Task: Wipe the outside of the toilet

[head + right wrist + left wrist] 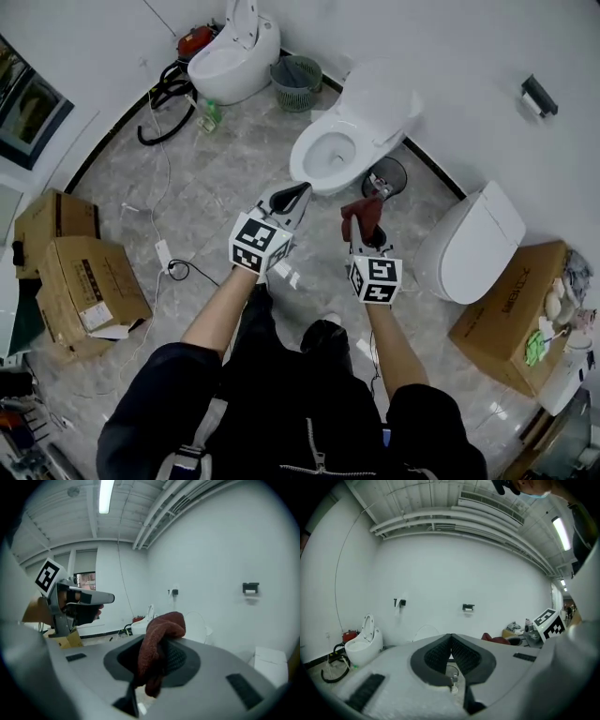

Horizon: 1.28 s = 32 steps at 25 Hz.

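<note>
**Cloth in the tongs, toilet not yet touched**

Head view: the toilet (330, 150) stands on the floor at 12 o'clock from us, lid raised against the wall. Its long axis runs from the lid end at 2 o'clock to the nose of the bowl at about 8 o'clock, so the nose points towards our left side. The right tongs (368, 223) carry a dark red cloth (359, 212) and hang just short of the bowl's near flank, apart from it. The left tongs (298, 193) hover near the nose.

Left gripper view: the left tongs (451, 638) are closed tip to tip with nothing between them. The toilet's pale lid (425, 632) shows faintly beyond, at 12 o'clock.

Right gripper view: the right tongs are clamped on the cloth (157, 637), which bunches over the tips and droops below them. The toilet (197, 623) lies straight ahead, at about 1 o'clock.

We judge the step to be the approach. To do it well, we would press the drooping fold flat on the outer shell. We would stroke along the long axis from lid end to nose, stay off the inner bowl, and keep the hard tips off the porcelain.
</note>
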Motion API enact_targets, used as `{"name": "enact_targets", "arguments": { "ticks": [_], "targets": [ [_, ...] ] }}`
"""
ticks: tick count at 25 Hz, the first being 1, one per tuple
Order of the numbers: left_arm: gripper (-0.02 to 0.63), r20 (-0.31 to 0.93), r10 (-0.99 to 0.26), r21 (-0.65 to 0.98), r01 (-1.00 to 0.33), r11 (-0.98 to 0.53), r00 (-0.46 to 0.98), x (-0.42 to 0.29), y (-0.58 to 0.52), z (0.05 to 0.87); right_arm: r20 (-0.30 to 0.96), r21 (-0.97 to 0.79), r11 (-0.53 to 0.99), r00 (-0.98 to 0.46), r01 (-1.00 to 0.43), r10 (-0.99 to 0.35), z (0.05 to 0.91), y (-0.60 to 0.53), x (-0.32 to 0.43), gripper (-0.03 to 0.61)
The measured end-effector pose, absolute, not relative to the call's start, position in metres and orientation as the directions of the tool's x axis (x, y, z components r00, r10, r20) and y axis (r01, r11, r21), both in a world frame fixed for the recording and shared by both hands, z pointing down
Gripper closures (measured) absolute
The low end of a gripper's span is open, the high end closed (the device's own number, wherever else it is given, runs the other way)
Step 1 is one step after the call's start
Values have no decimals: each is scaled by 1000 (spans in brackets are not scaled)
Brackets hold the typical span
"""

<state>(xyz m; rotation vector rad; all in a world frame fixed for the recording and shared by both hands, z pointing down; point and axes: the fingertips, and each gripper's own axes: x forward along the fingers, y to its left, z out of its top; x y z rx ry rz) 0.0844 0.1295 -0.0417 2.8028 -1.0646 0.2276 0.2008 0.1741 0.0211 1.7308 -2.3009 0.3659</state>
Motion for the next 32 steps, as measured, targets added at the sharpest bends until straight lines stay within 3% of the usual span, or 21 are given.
{"name": "enact_targets", "arguments": {
  "ticks": [5, 14, 32],
  "targets": [
    [606, 135, -590, 72, -602, -795, 796, 69, 125, -66, 315, -59, 162, -172, -985, -933, -1, 184, 178, 495],
    [606, 164, -423, 19, -432, -902, 891, 4, 107, -70, 242, -22, -26, 20, -999, -970, -49, 177, 119, 495],
    [606, 137, -421, 27, -428, -903, 897, -53, 80, -76, 212, 0, -51, 50, -999, -976, -59, 154, 64, 500]
  ]
}}
